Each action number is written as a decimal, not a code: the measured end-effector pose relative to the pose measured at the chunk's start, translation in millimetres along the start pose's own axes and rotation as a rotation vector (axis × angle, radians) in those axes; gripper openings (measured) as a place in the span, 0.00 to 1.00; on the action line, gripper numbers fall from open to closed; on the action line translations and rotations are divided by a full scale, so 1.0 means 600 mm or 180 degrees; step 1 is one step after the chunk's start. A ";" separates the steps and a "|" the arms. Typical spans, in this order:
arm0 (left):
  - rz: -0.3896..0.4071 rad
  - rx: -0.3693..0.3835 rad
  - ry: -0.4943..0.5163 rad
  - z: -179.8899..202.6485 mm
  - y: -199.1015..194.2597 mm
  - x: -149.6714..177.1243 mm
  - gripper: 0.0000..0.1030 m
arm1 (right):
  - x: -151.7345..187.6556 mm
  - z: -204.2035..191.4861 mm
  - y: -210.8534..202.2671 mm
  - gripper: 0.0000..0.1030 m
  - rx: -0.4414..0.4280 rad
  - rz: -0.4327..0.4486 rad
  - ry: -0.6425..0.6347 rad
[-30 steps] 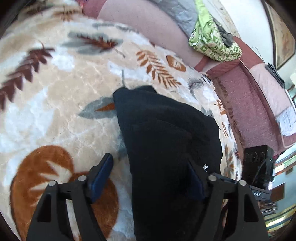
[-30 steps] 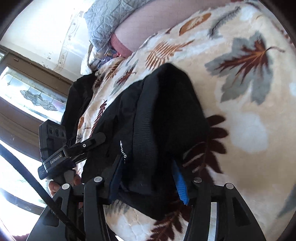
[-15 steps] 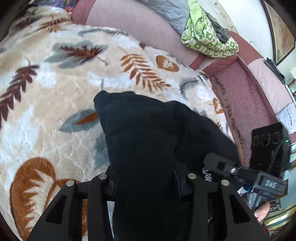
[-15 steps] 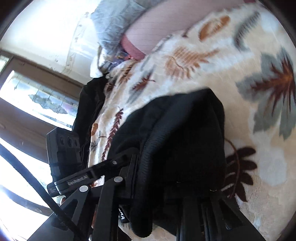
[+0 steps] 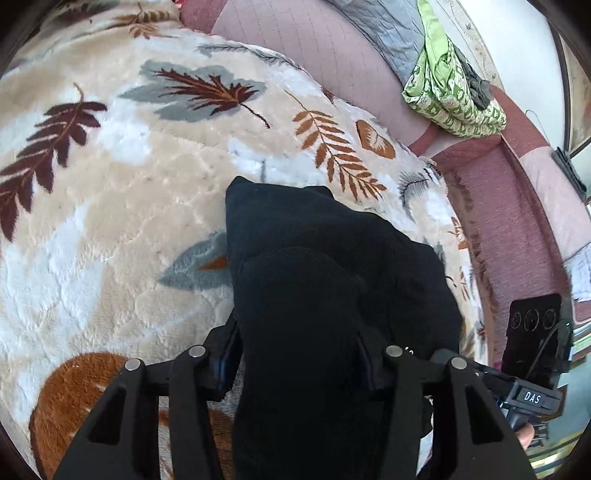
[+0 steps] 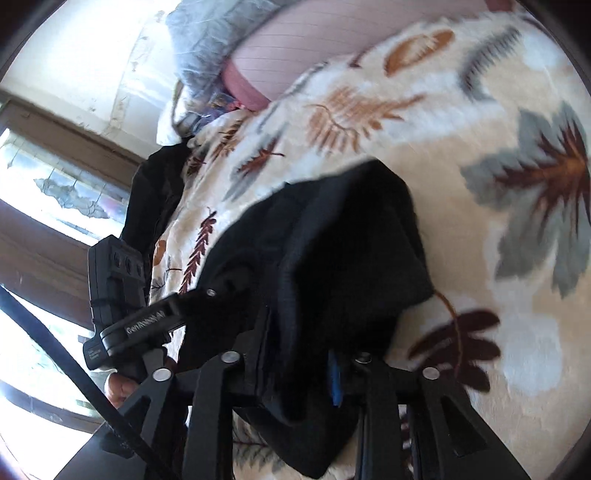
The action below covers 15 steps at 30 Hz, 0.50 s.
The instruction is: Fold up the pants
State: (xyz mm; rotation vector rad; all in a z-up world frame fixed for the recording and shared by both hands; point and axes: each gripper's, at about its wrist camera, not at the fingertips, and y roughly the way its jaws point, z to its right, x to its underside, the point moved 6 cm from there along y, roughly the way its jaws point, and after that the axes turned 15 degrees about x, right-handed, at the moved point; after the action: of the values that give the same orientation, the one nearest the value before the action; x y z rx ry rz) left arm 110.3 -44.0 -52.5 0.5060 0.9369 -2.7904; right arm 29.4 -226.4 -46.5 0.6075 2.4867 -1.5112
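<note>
The black pants (image 5: 314, 240) lie folded in a thick bundle on a leaf-patterned blanket (image 5: 110, 184). My left gripper (image 5: 297, 336) straddles their near end. Fabric fills the gap between its pads, and its jaws are opening. In the right wrist view the pants (image 6: 351, 240) bunch up between the fingers of my right gripper (image 6: 301, 343). A blue pad (image 6: 334, 380) shows against the cloth, and these jaws are opening too. Each view shows the other gripper's body at its edge, held by a hand (image 5: 526, 439).
A maroon sofa (image 5: 498, 206) runs beside the blanket's right edge. A green patterned cloth (image 5: 450, 92) and a grey quilt (image 5: 384, 29) lie on its back. Another dark garment (image 6: 155, 192) hangs off the blanket's far edge near a window (image 6: 55, 184).
A second ago both grippers stood wide around the pants. They then clamped onto the fabric and have now widened slightly. The pants' near end has been lifted and bunched between the fingers.
</note>
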 end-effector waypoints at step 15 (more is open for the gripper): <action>-0.0108 0.0126 0.0279 0.010 0.020 0.007 0.69 | 0.007 0.029 0.059 0.70 -0.0636 -0.0257 0.0570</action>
State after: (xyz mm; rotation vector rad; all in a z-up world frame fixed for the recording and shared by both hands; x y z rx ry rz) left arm 107.8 -57.4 -56.2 0.6286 0.9171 -2.8430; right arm 39.4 -226.1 -84.7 0.6400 2.7849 -1.2614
